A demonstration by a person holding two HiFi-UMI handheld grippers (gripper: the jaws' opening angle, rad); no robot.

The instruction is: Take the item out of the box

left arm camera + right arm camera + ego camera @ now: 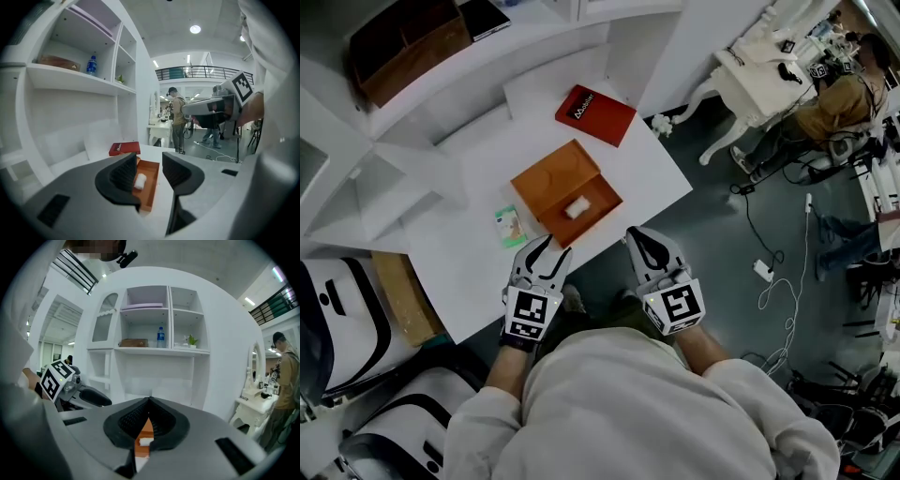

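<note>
An open orange box [553, 183] sits near the front edge of the white table [469, 272]. A small white item [577, 208] lies in its open tray. My left gripper [546, 248] hovers just in front of the box, jaws apart and empty. In the left gripper view the box [151, 178] and the item [139, 181] show between the jaws of that gripper [149, 165]. My right gripper [643, 242] is off the table's front right, shut and empty. In the right gripper view only a sliver of the box [146, 427] and item [146, 441] shows below that gripper [149, 401].
A red flat box [594, 114] lies behind the orange one, and a small green packet [510, 226] to its left. White shelving holds a wooden box [408, 47]. A cardboard piece [403, 295] and white cases [337, 309] stand at left. Cables [787, 281] trail on the floor.
</note>
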